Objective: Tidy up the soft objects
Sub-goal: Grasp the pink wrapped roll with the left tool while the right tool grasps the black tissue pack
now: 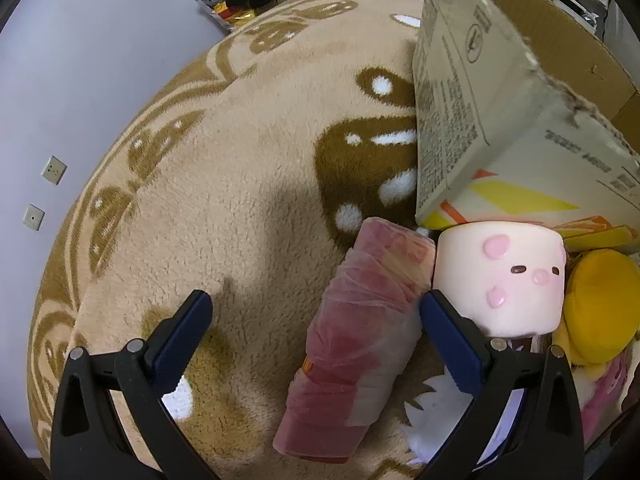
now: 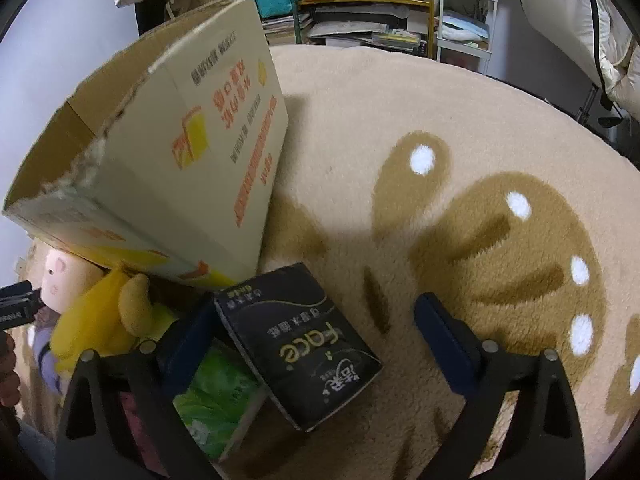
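L hand-held gripper (image 1: 316, 308) wide, astride pink pack (image 1: 356, 340)

We are in a lived-in home room: a round beige plush rug (image 2: 460, 112) covers the floor, with a cluttered yellow metal shelf of papers and bottles (image 2: 372, 8) behind.

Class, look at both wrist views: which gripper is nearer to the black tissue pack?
Right. The right gripper has the black tissue pack between its open jaws; the left gripper straddles the pink wrapped pack instead.
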Demonstrator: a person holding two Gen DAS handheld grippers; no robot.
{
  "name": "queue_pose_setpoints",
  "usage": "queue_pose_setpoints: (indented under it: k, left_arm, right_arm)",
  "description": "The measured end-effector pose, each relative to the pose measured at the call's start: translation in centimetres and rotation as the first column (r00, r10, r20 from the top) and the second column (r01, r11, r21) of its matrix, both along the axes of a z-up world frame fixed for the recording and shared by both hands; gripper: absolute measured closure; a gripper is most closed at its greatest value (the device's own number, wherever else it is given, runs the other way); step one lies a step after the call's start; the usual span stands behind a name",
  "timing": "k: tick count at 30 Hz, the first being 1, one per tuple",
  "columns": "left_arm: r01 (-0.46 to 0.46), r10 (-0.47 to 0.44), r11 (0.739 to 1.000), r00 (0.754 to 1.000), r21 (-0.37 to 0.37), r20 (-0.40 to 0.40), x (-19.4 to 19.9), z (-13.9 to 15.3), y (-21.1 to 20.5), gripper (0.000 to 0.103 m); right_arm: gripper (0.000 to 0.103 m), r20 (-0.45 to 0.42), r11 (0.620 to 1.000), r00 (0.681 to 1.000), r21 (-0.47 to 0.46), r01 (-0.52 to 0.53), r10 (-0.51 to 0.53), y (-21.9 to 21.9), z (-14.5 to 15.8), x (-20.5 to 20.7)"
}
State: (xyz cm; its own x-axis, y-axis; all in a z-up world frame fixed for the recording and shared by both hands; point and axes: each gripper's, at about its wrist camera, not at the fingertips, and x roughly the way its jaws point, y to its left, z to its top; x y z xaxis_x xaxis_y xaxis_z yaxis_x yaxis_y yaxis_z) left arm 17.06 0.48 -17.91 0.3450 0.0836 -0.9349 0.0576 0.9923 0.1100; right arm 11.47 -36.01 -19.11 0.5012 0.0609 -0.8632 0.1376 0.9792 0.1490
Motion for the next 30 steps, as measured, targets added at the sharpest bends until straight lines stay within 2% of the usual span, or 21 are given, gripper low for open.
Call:
queue_pose_setpoints:
  k: [8, 15, 19, 22, 24, 29, 30]
  left_arm:
    - [-0.01, 0.01, 1.0, 1.0, -0.017, -0.014, 0.4, -1.0, 0.2, 0.0]
    - [-0.02, 0.019, 0.999, 1.0, -0.027, -0.021, 1.1, -1.3, 0.5, 0.002]
    - [-0.007, 0.006, 0.999, 1.0, -0.052, -0.023, 0.9, -1.3, 0.3, 0.014]
    - [-0.014, 0.01, 0.995, 0.999, -0.099, -0.041, 0.9, -1.2, 0.3, 0.026]
    - [-0.036, 0.03, 0.991, 0.998, -0.131, -0.048, 0.9, -1.1, 0.5, 0.03]
    - [-0.011, 0.008, 0.996, 1.0, -0.094, -0.03, 0.4, -0.8, 0.0, 0.051]
    - [-0.005, 0.003, 0.996, 1.0, -0.089, -0.025, 0.4, -0.6, -0.2, 0.058]
  right_arm:
    - [0.015, -0.014, 1.0, 1.0, -0.001, 0.023, -0.023, -1.0, -0.2, 1.2]
    - [0.031, -0.023, 0.999, 0.999, -0.036, 0.036, -0.037, -1.3, -0.2, 1.6]
    - [0.036, -0.025, 0.998, 0.998, -0.037, 0.049, -0.05, -1.3, -0.1, 1.3]
    - [0.044, -0.025, 0.997, 0.998, -0.05, 0.05, -0.052, -1.0, 0.0, 0.5]
    - [0.053, -0.024, 0.997, 0.998, -0.049, 0.052, -0.053, -1.1, 0.1, 0.5]
    - [0.053, -0.01, 0.999, 0.999, -0.028, 0.044, -0.045, -1.0, 0.6, 0.0]
    - [0.053, -0.003, 0.999, 0.999, -0.027, 0.04, -0.041, -0.9, 0.7, 0.0]
